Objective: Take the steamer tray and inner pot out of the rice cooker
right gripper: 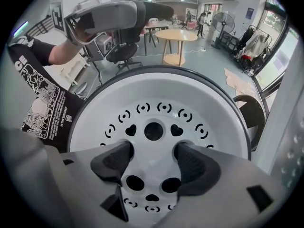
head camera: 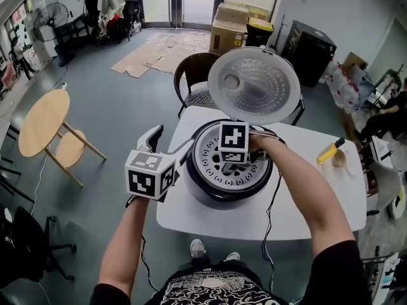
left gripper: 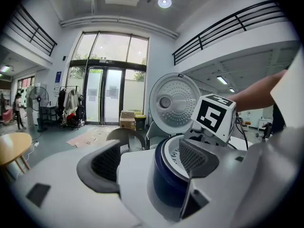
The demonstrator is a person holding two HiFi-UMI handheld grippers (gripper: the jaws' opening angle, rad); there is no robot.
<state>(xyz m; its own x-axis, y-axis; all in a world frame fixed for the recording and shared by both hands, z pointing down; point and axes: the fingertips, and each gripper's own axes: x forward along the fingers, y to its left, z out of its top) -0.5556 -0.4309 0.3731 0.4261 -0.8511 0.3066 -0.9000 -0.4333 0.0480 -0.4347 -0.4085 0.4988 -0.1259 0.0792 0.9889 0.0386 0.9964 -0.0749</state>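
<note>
A dark blue rice cooker (head camera: pixel 205 192) stands on the white table (head camera: pixel 305 202) with its lid (head camera: pixel 254 84) swung up. The white steamer tray (right gripper: pixel 156 108), pierced with round and heart-shaped holes, lies in its mouth and hides the inner pot. My right gripper (right gripper: pixel 153 156) points straight down onto the tray. Its jaws are apart, with the tray's middle between them, and both fingertips rest by holes; no pinch shows. My left gripper (left gripper: pixel 149 158) is open at the cooker's left side, one finger outside the wall, the other over the rim.
A yellow-handled tool (head camera: pixel 331 151) lies at the table's far right. A brown chair (head camera: pixel 194 68) stands behind the cooker, a round wooden table (head camera: pixel 41 122) to the left, and cardboard boxes (head camera: pixel 229 27) by the doors. A cable runs along the cooker's right side.
</note>
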